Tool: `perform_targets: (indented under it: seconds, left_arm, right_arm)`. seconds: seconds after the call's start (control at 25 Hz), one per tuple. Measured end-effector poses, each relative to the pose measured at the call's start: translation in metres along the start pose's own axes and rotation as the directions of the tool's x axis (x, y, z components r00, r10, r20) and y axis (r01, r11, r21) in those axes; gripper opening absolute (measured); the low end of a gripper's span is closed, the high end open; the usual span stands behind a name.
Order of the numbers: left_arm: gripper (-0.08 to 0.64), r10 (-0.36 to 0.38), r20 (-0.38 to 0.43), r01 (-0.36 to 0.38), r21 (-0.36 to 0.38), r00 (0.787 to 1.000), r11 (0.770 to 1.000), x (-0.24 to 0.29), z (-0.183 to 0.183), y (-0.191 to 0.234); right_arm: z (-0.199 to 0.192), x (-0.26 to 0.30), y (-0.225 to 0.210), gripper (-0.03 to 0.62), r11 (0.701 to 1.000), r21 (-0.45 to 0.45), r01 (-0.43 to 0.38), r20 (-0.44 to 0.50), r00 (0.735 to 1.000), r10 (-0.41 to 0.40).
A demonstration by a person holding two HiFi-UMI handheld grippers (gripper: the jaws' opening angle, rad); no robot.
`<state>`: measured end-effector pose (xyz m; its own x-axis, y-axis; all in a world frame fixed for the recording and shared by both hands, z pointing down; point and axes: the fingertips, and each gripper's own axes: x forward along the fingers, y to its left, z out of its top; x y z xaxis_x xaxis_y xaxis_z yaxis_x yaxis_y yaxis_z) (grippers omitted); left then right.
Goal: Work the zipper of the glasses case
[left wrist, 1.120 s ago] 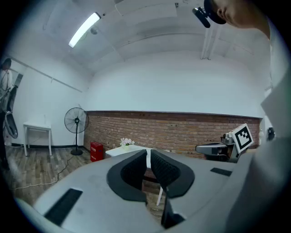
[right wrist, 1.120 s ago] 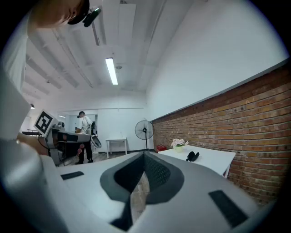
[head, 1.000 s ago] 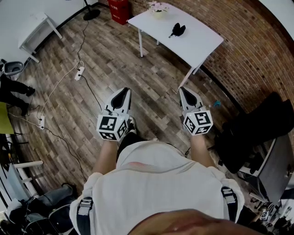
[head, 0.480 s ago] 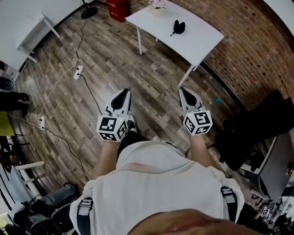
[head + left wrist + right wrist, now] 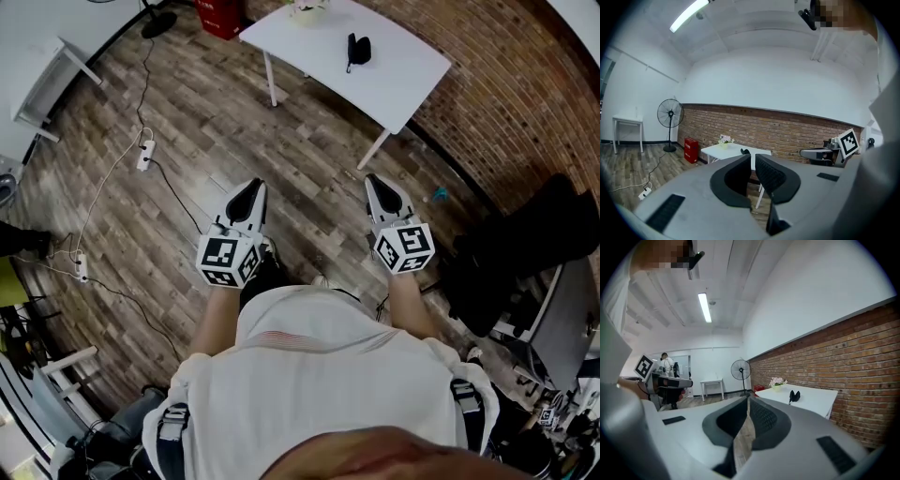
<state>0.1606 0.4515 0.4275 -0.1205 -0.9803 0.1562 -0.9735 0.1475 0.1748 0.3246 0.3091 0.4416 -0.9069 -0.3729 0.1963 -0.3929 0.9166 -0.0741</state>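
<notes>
The black glasses case [image 5: 357, 49] lies on a white table [image 5: 403, 80] across the room, far ahead of both grippers. I hold both grippers in front of my body, over the wooden floor. My left gripper [image 5: 250, 187] is shut with nothing between its jaws. My right gripper [image 5: 376, 182] is shut and empty too. In the left gripper view the case [image 5: 745, 151] shows small just beyond the jaw tips of the left gripper [image 5: 753, 161]. The right gripper view has the case [image 5: 794, 396] on the table [image 5: 813, 400], to the right of that right gripper [image 5: 748, 404].
A flower pot [image 5: 307, 7] stands at the table's far end, with a red box [image 5: 219, 15] and a fan's base [image 5: 157, 22] beyond it. Cables and a power strip [image 5: 143, 155] lie on the floor at left. A brick wall [image 5: 525, 103] runs along the right, and dark chairs [image 5: 511, 258] stand beside me.
The table and case have shifted left and up in the head view, and the floor cables slid left. Both grippers keep the same place in front of my body, still shut.
</notes>
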Motion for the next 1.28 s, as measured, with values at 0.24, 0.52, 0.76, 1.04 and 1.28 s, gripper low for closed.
perform_targets:
  seconds: [0.24, 0.52, 0.76, 1.04, 1.28]
  left_arm:
    - [0.037, -0.098, -0.010, 0.098, -0.004, 0.995, 0.995, 0.050, 0.020, 0.054]
    - [0.037, -0.202, -0.024, 0.202, 0.016, 0.979, 0.979, 0.092, 0.048, 0.122]
    - [0.037, -0.249, -0.028, 0.249, 0.009, 0.968, 0.968, 0.121, 0.052, 0.141]
    - [0.037, -0.256, -0.022, 0.256, 0.006, 0.966, 0.967, 0.171, 0.063, 0.156]
    - [0.037, -0.256, -0.018, 0.256, 0.024, 0.967, 0.966, 0.234, 0.081, 0.158]
  right_arm:
    - [0.023, 0.061, -0.008, 0.067, 0.996, 0.004, 0.088, -0.006, 0.996, -0.088]
    - [0.045, 0.122, 0.010, 0.067, 0.985, 0.002, 0.174, 0.005, 0.985, -0.174]
    - [0.045, 0.138, -0.010, 0.067, 0.968, 0.025, 0.248, -0.012, 0.969, -0.248]
    - [0.051, 0.172, -0.050, 0.067, 0.960, 0.031, 0.277, -0.013, 0.961, -0.277]
    - [0.064, 0.210, -0.098, 0.067, 0.964, 0.042, 0.264, 0.004, 0.965, -0.264]
